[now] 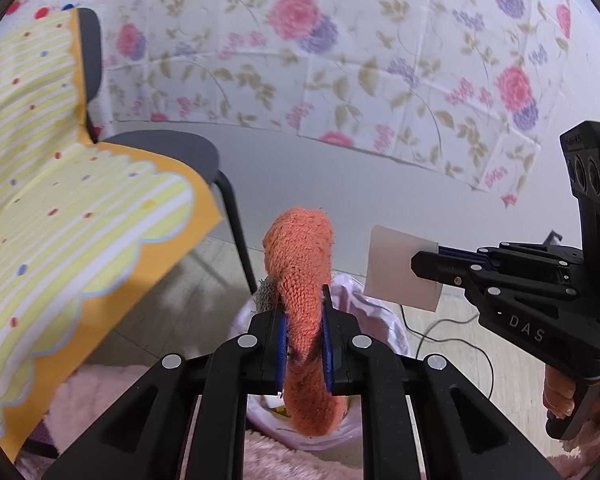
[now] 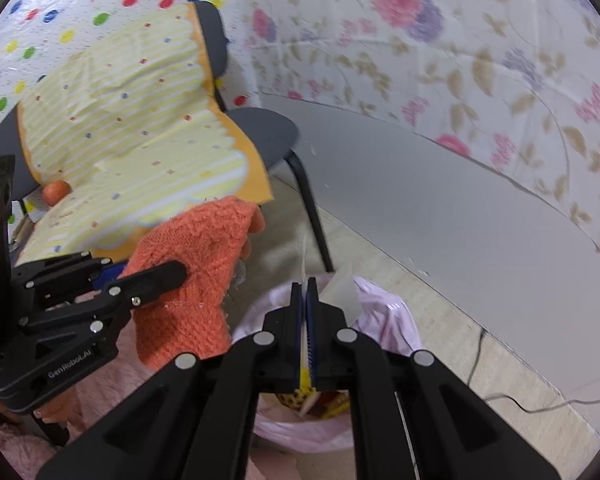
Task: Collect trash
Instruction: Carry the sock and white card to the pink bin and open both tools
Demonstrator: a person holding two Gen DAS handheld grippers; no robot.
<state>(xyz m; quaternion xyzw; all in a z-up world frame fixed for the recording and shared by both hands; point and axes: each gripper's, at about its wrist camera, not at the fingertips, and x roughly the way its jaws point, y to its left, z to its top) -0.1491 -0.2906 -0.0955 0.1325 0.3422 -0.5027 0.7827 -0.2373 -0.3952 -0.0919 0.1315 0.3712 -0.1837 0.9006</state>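
Observation:
My left gripper (image 1: 303, 320) is shut on an orange knitted cloth (image 1: 302, 288), held above a bin lined with a pale pink bag (image 1: 380, 316). The cloth also shows in the right wrist view (image 2: 196, 272), with the left gripper (image 2: 180, 270) clamped on it. My right gripper (image 2: 305, 292) is shut on a thin white paper sheet (image 2: 340, 292) just over the bin (image 2: 384, 320), which holds colourful wrappers (image 2: 320, 400). In the left wrist view the right gripper (image 1: 416, 266) holds the sheet (image 1: 400, 268) to the right of the cloth.
A dark chair (image 1: 172, 152) draped with a yellow striped cloth (image 1: 60, 200) stands left of the bin. An orange fruit (image 2: 56, 192) lies on the chair. Floral sheeting (image 1: 320, 60) covers the wall. A black cable (image 1: 460, 332) runs on the floor. Pink fluffy rug (image 1: 100, 392) below.

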